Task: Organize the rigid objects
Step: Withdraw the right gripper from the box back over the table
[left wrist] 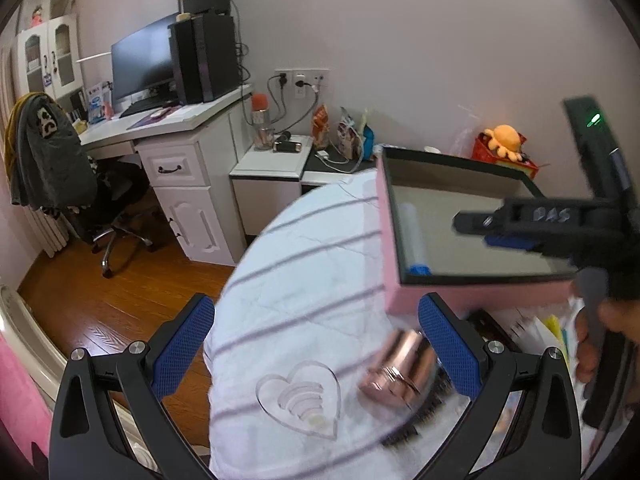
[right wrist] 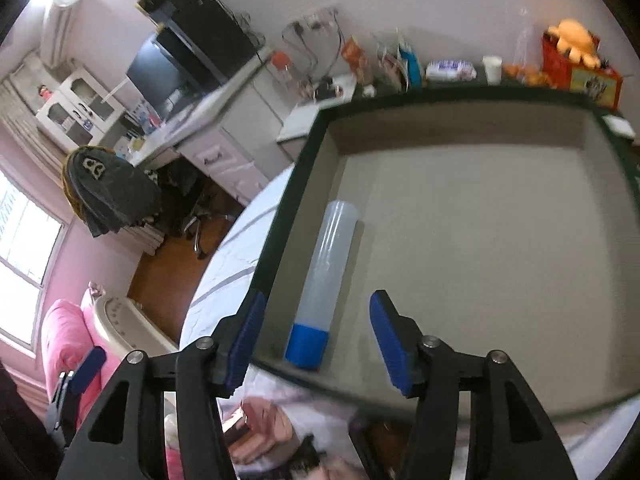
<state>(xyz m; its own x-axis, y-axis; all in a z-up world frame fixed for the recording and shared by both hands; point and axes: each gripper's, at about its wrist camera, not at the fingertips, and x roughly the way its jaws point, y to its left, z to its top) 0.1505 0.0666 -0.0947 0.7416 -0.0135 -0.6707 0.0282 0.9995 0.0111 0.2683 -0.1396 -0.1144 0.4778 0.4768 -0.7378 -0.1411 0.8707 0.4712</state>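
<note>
A pink box [left wrist: 472,292] with a dark rim and a grey inside [right wrist: 480,240] stands on a white striped bedspread [left wrist: 304,280]. A translucent tube with a blue cap [right wrist: 326,276] lies inside along its left wall; it also shows in the left wrist view [left wrist: 414,236]. My right gripper [right wrist: 316,332] is open above the tube's capped end, and shows from the side in the left wrist view [left wrist: 480,226]. My left gripper [left wrist: 316,348] is open above a rose-gold cylinder [left wrist: 396,368], a clear heart-shaped piece [left wrist: 300,398] and a dark brush [left wrist: 420,416] lying on the bedspread.
A white desk [left wrist: 172,120] with monitor and computer tower, an office chair [left wrist: 80,184] and a low white cabinet [left wrist: 272,164] stand beyond the bed. An orange plush toy [left wrist: 506,140] sits behind the box. Papers [left wrist: 540,328] lie at the right.
</note>
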